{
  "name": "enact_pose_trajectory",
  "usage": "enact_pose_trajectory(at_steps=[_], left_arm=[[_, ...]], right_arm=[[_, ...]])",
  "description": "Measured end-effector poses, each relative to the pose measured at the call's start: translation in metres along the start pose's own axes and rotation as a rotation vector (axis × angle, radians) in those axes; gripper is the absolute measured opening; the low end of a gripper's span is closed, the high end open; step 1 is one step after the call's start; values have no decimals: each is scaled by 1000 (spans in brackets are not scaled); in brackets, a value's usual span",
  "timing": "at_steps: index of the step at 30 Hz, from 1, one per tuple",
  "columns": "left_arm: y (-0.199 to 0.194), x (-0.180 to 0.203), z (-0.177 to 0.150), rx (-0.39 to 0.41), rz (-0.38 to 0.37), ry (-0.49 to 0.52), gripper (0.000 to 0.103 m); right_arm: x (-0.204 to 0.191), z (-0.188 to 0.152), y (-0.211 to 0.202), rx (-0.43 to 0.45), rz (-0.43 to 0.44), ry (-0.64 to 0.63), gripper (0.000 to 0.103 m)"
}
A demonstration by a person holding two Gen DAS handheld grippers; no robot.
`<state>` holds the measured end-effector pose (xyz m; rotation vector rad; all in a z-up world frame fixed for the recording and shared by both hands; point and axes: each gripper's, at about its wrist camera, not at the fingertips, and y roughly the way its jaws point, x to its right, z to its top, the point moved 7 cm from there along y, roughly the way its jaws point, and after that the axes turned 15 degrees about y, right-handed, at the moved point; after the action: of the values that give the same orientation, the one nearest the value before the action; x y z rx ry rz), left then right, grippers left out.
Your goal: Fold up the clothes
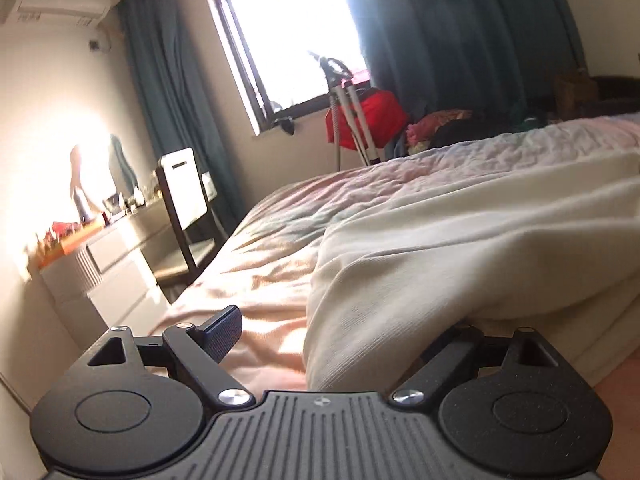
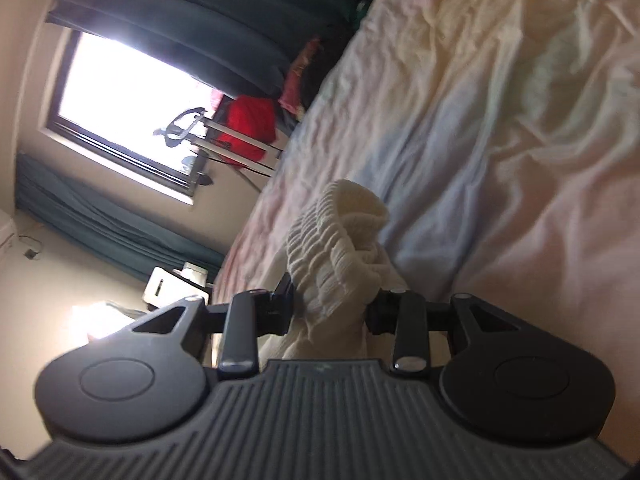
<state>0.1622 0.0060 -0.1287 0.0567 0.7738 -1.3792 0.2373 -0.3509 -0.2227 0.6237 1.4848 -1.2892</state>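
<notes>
Gripping the ribbed, elasticated hem of a cream garment (image 2: 340, 248), your right tongs (image 2: 330, 312) are clenched on the bunched fabric, which rises between the two fingers and curls over above them. The right wrist view is rolled sideways, so the bed (image 2: 480, 140) with its rumpled pastel cover runs up the frame behind the cloth. Your left tongs (image 1: 344, 340) sit low at the bed's edge with the jaws spread wide; the left finger (image 1: 222, 334) shows bare over the pink sheet, while the right one is buried under a fold of the same cream garment (image 1: 440, 240), which lies draped across the bed (image 1: 320, 200) and hangs over its near edge. That fold rests between the open fingers without being pinched. Beyond the bed stand a dark-framed window (image 1: 288, 32) flanked by teal curtains (image 1: 460, 40), a tripod (image 1: 352, 120) in front of a red bag (image 1: 380, 116), and a chair (image 1: 184, 208) beside a white dresser (image 1: 104, 272).
</notes>
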Motion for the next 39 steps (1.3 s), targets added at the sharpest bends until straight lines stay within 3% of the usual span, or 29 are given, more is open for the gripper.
enact_pose_trajectory(at_steps=[3,9,11,13,21,24,27,32,34,38,39], left_arm=[[-3,-9,-5,-22,-23,-61,91],[-6,-13,-8,-36,-28,-88,91],[-8,-14,-8,-40,-30,-97,91],[-9,-16,-9,-46,-33,-109,92],[-1,-25,-13,-84,-65,-205,95],[1,-29,-16,-102,-61,-231,95],[2,-32,-18,-114,-64,-257,95],[5,-33,-22,-143,-101,-284,97],[7,-32,-25,-166,-124,-292,97],[7,-33,-33,-214,-213,-343,97],[7,-33,-35,-225,-242,-357,97]], right_arm=[[12,-2,3,-18,-24,41,43],[14,-10,6,-37,-69,-4,53],[19,-11,9,-39,-103,-11,73],[23,-13,14,-55,-124,-19,79],[12,-32,25,-147,-71,-82,83],[-5,-29,11,-150,88,-32,83],[-18,-31,6,-151,137,-76,83],[7,-42,26,-183,-104,-169,78],[5,-44,26,-179,-120,-208,77],[-1,-46,16,-153,-126,-257,49],[-3,-45,13,-144,-117,-254,47]])
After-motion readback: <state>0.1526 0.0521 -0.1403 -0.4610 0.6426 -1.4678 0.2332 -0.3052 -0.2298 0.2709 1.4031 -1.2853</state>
